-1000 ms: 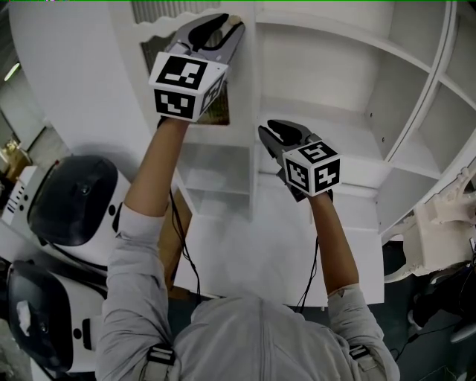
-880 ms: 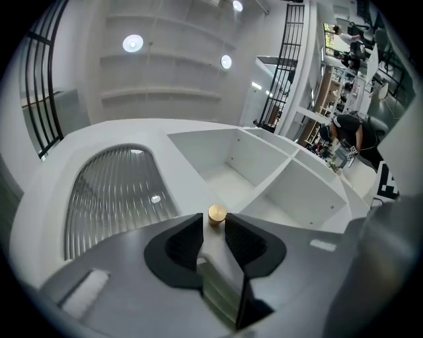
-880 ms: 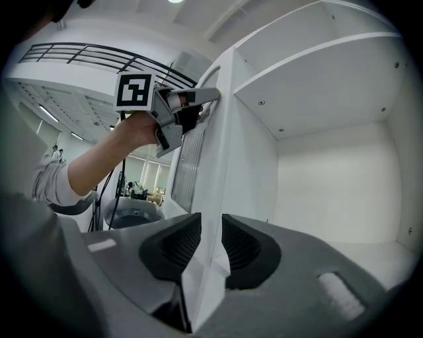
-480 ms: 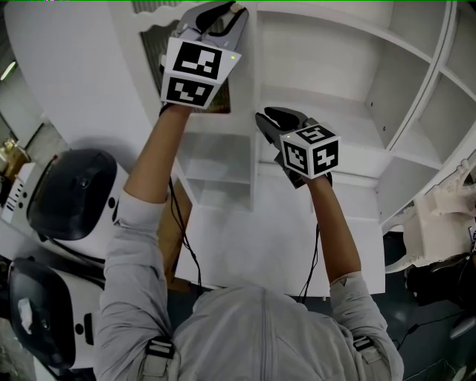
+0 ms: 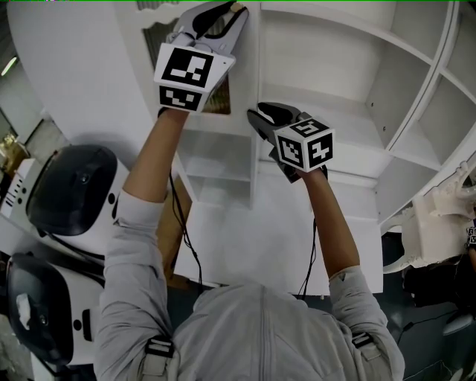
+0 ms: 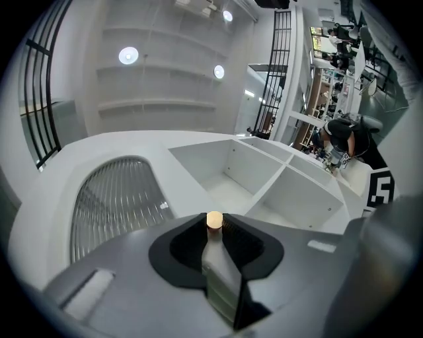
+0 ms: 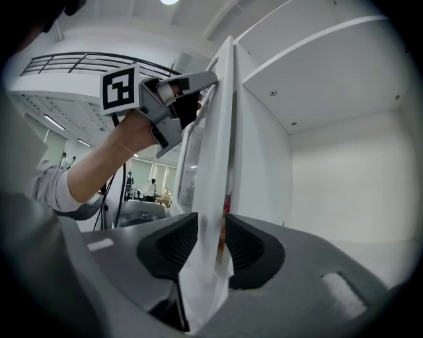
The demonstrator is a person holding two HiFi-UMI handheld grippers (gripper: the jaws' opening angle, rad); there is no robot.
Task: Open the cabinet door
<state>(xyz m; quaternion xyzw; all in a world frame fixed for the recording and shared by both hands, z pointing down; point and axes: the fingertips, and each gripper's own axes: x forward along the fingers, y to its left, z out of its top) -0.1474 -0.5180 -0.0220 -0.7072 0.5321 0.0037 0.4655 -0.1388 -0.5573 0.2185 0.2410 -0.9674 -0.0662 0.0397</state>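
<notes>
Sleeves (image 5: 130,253) of grey cloth come nearest, and from them two bare forearms reach toward the cabinet door (image 5: 251,175). Well to the left of the door, beside the person's left arm, stands a white machine with a dark dome (image 5: 74,193). The door is a white panel, swung out from its cabinet with its free edge turned to the person. The right gripper (image 5: 262,123) meets that edge at the nearer end. Its jaws have just been widening and stand apart, with the door's edge between them and a gap showing at one pad. Farther along the same edge, the left gripper (image 5: 223,16) has just been closing its jaws, which pinch the door just behind a small round tan knob (image 6: 214,220). On the door's face, left of the edge, is an arched panel of ribbed glass (image 6: 115,198). Right of the door lie the cabinet's open white shelves (image 5: 349,82).
</notes>
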